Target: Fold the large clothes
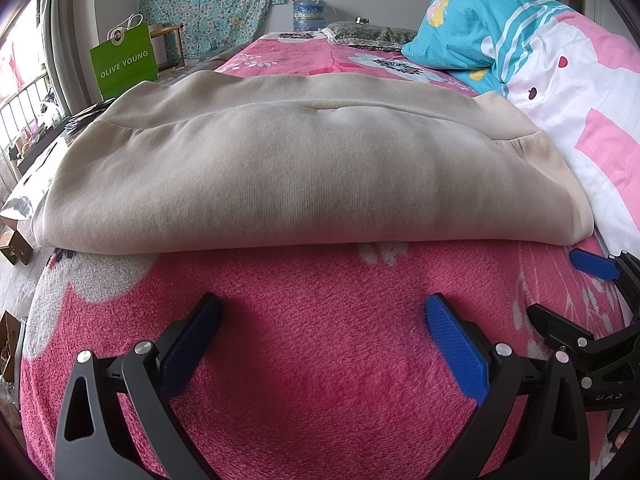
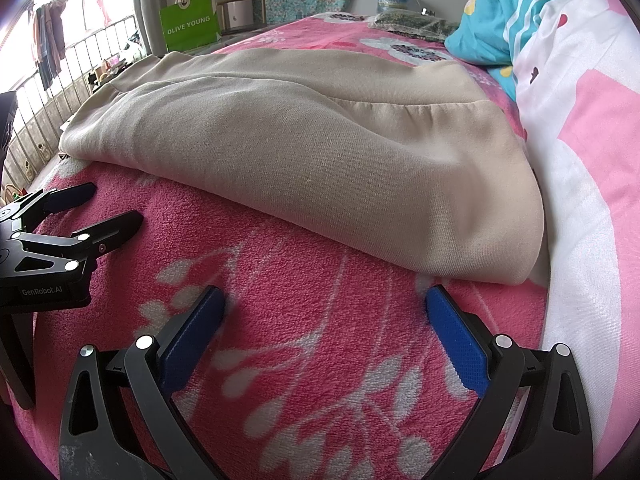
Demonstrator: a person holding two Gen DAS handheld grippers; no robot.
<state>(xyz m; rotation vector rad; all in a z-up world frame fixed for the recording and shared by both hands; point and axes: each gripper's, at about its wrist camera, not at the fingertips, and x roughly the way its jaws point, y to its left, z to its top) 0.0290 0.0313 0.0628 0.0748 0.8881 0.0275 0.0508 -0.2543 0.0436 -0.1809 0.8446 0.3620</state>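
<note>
Green and shiny, a paper bag [image 1: 125, 61] stands past the bed, and we cannot see what is in it. A big water bottle [image 1: 309, 14] stands by the far wall. Our beige sweater [image 1: 304, 168] lies folded on the pink fuzzy blanket [image 1: 320, 320], just ahead of us. Its right edge touches a pink and white quilt [image 1: 580, 120], with a blue pillow [image 1: 460, 28] behind. Our left tongs [image 1: 323, 312] and right tongs [image 2: 325, 306] are both wide open, holding nothing. The sweater's far side is hidden.
</note>
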